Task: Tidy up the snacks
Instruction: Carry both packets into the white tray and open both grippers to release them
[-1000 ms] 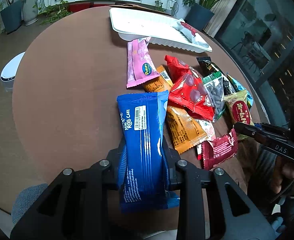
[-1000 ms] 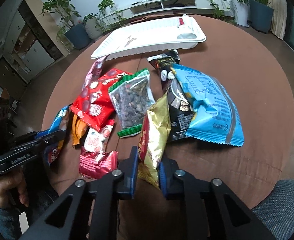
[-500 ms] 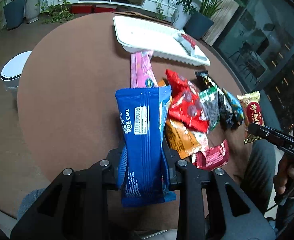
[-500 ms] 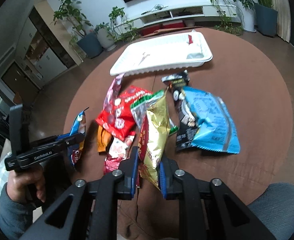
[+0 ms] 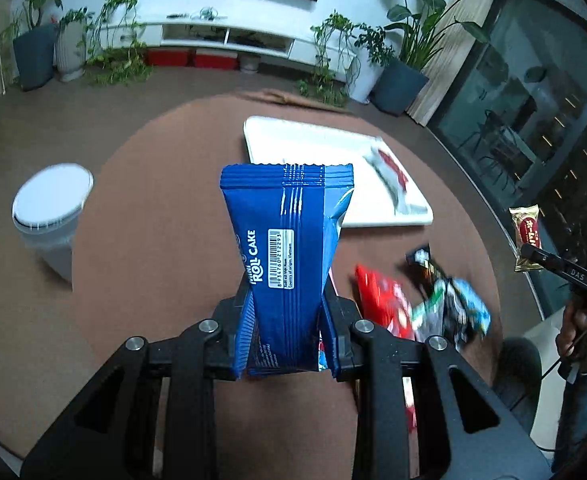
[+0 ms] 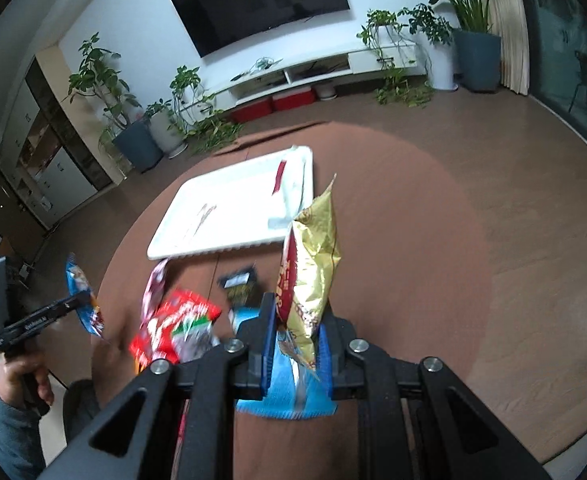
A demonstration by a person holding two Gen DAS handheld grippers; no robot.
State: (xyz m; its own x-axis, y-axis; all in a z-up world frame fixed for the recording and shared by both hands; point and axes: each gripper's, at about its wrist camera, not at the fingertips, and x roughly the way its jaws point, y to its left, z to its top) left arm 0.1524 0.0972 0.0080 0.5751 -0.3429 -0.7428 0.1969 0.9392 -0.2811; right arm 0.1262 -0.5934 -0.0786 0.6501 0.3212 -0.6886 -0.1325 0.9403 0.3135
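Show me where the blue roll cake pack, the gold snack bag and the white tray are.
blue roll cake pack point(image 5: 289, 256), left wrist view, barcode panel.
gold snack bag point(image 6: 313, 264), right wrist view, middle of bag.
white tray point(image 5: 305, 140), left wrist view, bare floor.

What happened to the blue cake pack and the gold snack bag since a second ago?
Both went up. The left claw lifted the blue Roll Cake pack off the table, and the right claw lifted the gold snack bag out of the pile. Both claws kept their grip. The white tray and its one packet stayed put.
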